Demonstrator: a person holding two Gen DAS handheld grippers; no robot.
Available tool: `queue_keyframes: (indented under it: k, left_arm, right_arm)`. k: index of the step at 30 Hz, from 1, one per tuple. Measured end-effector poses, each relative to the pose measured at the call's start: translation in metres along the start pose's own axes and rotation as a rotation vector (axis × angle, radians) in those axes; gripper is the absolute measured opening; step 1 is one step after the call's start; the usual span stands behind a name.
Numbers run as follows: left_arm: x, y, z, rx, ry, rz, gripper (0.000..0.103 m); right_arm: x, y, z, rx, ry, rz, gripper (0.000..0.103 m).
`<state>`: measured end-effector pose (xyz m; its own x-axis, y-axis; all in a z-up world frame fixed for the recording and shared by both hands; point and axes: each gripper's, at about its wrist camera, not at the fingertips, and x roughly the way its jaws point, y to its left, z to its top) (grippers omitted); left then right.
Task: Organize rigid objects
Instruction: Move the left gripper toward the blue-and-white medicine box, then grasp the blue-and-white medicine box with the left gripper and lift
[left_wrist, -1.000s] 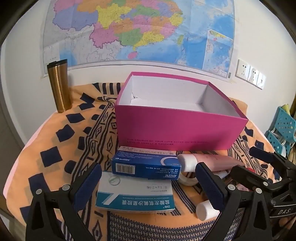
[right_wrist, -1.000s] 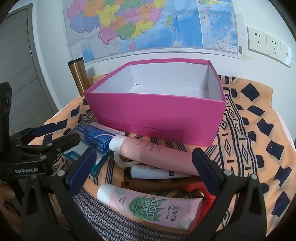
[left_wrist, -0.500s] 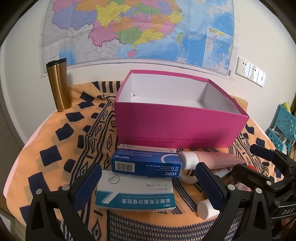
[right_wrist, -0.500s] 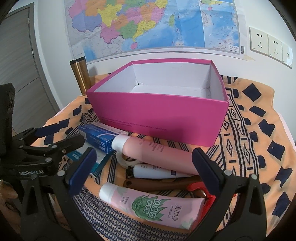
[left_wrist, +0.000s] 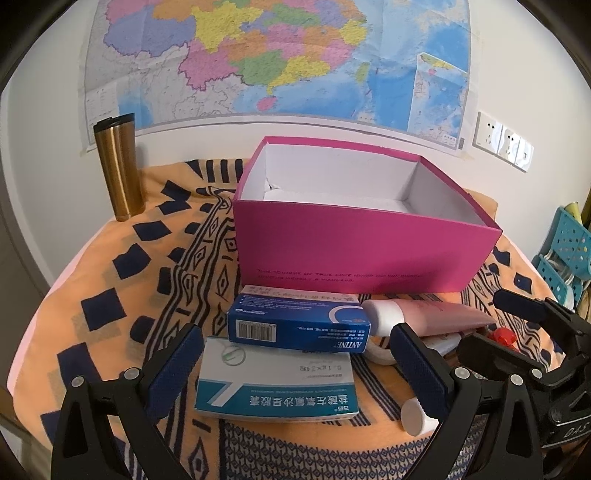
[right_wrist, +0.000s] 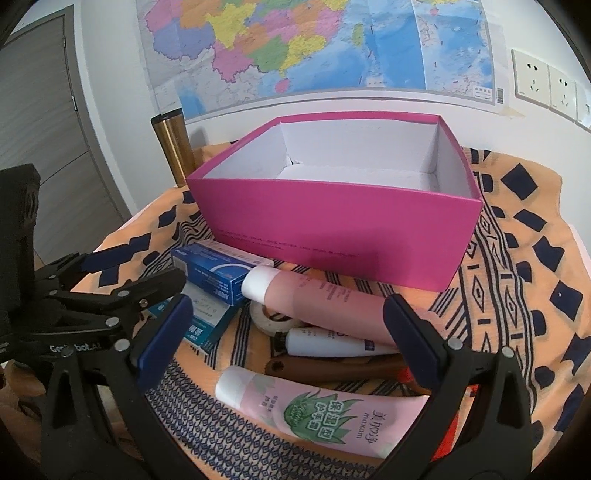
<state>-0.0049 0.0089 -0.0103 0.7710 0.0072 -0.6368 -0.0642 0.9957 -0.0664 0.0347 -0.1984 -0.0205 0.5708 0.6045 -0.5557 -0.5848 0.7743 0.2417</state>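
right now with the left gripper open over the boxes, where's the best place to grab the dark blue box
Grip the dark blue box across its long narrow sides, near the middle, coming from above and the near side. It lies flat on top of the white and teal box, so its sides stand clear. The left gripper is open wide enough. Avoid the right end, which seems to touch the pink tube.

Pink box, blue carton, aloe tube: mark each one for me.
pink box (right_wrist: 340, 225), right wrist view, on its front wall.
blue carton (left_wrist: 295, 326), left wrist view, on its long printed side.
aloe tube (right_wrist: 325, 415), right wrist view, on the green leaf print.
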Motion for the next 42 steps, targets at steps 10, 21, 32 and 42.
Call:
queue_keyframes:
  k: [10,21,32,42]
  left_arm:
    - [0.005,0.012,0.0,-0.011,0.013,0.009,0.103]
    - [0.011,0.032,0.004,-0.03,0.017,0.02,0.103]
    - [0.03,0.052,0.012,-0.017,0.041,-0.006,0.091]
    - [0.055,0.06,0.015,-0.005,0.123,-0.142,0.077]
  right_arm:
    - [0.01,0.007,0.0,-0.004,0.02,0.027,0.103]
    - [0.018,0.017,0.003,-0.019,0.039,0.076,0.099]
    - [0.034,0.026,0.008,-0.005,0.086,0.16,0.068]
    - [0.063,0.042,0.008,-0.015,0.156,0.239,0.058]
